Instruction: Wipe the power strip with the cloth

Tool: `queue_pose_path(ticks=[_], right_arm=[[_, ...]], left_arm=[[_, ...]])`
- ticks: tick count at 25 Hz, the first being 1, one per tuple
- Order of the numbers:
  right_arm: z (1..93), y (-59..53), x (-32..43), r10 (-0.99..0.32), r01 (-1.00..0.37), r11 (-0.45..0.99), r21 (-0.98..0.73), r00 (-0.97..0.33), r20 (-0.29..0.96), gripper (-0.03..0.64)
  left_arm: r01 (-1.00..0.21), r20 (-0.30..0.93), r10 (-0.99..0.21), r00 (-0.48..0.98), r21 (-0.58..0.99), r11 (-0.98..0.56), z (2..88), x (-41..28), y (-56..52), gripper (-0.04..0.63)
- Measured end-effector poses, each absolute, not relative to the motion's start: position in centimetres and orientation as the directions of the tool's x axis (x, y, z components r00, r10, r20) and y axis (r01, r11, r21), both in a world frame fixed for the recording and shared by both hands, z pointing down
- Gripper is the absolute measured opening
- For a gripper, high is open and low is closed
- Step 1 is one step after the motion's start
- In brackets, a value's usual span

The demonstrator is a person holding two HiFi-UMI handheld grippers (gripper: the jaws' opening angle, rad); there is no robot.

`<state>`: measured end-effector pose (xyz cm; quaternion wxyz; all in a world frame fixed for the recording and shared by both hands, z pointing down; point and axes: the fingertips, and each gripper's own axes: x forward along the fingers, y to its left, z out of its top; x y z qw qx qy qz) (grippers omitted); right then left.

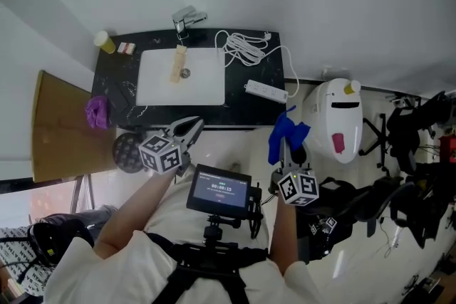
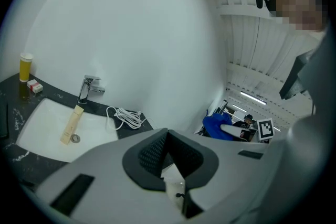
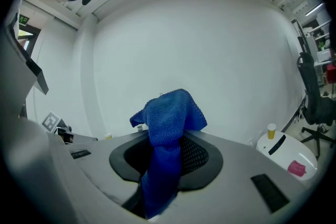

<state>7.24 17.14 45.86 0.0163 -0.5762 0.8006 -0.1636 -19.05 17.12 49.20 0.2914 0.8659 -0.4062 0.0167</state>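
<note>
Jaws of the right gripper [image 3: 169, 140] are clamping the blue cloth [image 3: 168, 115]. The fabric is passing down between the two dark pads and bunching up above their tips. In the head view the same cloth [image 1: 286, 133] is hanging off the front of the right gripper [image 1: 291, 152], just short of the near edge of the black countertop [image 1: 249, 102].

Jaws of the left gripper [image 2: 167, 135] are resting together at their tips and gripping nothing. In the head view this left gripper [image 1: 191, 127] is pointing toward the counter's near edge.

The white power strip [image 1: 266, 90] is lying flat on the countertop, ahead of the right jaws and slightly to their left, near the cloth but apart from it. Its cable is running back to a white coil [image 1: 242, 48] farther ahead, which is also showing ahead of the left jaws [image 2: 126, 117].

Ahead of the left jaws, the white sink basin [image 1: 160, 85] [image 2: 39, 131] is holding a beige tube [image 1: 177, 64] [image 2: 71, 124] beside the drain. The faucet [image 1: 187, 18] [image 2: 89, 87] is standing beyond it. A yellow bottle [image 1: 105, 41] [image 2: 25, 66] is standing far to the left of those jaws.

To the right of the right jaws, a white rounded appliance [image 1: 335, 117] is standing beside the counter.
</note>
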Motion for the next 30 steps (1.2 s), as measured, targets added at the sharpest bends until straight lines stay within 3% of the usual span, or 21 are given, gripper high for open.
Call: queue_pose_path(ticks=[11,30], right_arm=[[48.5,17.8,3.0,-0.903,-0.905,0.317,-0.284,-0.38,0.202,0.109],[50.1,18.0,3.7,-0.872,-0.908,0.36,-0.215,-0.409,0.269,0.107]], left_arm=[[-0.736,0.304,-0.698,0.649,0.481,-0.476,51.4,-23.3,17.0,0.0],[-0.743,0.334,-0.687,0.646,0.483,-0.464,51.9,-21.6,16.8,0.0]])
